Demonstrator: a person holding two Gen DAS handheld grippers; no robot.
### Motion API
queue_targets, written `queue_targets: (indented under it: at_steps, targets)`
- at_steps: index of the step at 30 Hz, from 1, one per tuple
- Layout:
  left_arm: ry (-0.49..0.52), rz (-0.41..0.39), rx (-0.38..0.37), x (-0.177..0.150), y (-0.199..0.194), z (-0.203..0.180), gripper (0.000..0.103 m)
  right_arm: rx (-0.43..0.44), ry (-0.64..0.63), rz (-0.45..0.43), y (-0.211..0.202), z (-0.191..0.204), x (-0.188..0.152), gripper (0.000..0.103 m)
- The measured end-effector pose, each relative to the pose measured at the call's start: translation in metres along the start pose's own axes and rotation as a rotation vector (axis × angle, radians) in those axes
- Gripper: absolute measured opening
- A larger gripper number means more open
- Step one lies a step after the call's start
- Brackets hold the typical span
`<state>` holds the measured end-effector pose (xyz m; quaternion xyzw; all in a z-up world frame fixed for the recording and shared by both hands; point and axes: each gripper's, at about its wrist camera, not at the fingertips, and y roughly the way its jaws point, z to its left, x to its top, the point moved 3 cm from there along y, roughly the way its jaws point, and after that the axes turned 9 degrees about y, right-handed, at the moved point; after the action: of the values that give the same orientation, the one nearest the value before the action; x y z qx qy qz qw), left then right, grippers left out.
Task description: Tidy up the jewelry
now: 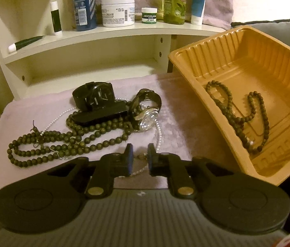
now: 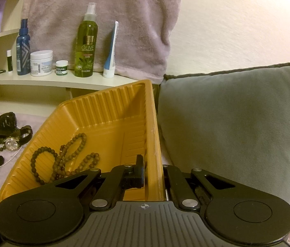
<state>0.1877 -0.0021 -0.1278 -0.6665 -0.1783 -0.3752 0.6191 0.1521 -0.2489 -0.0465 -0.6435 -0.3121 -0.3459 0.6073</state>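
An orange plastic tray (image 1: 188, 61) sits tilted at the right, with one brown bead necklace (image 1: 237, 117) inside. My right gripper (image 2: 152, 170) is shut on the tray's right wall (image 2: 154, 135), one finger inside and one outside. On the pale cloth (image 1: 177, 111) lie long dark bead strands (image 1: 66, 142), a white pearl strand (image 1: 159, 135), a black watch (image 1: 95, 96), a silver-faced watch (image 1: 148, 119) and a black clip (image 1: 101, 116). My left gripper (image 1: 140, 156) is open, low over the pearl strand, holding nothing.
A cream shelf (image 1: 107, 30) behind the cloth carries bottles, a white jar (image 1: 118, 11), a lip-salve pot and tubes. A grey cushion (image 2: 233, 123) lies right of the tray. A pink towel (image 2: 103, 20) hangs at the back.
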Motion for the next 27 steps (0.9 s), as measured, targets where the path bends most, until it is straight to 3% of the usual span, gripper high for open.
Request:
queue_targets:
  at_steps: [7, 17, 27]
  targets:
    - [-0.031, 0.008, -0.018, 0.000, -0.003, 0.001, 0.002, 0.002, 0.001, -0.002, 0.000, 0.000, 0.000, 0.004]
    - [-0.058, -0.047, -0.015, 0.016, -0.024, 0.010, 0.002, 0.003, 0.003, -0.004, -0.001, 0.000, 0.000, 0.004]
    - [-0.019, -0.135, -0.169, 0.060, -0.039, -0.036, 0.002, 0.003, 0.005, -0.005, -0.002, 0.001, 0.000, 0.004]
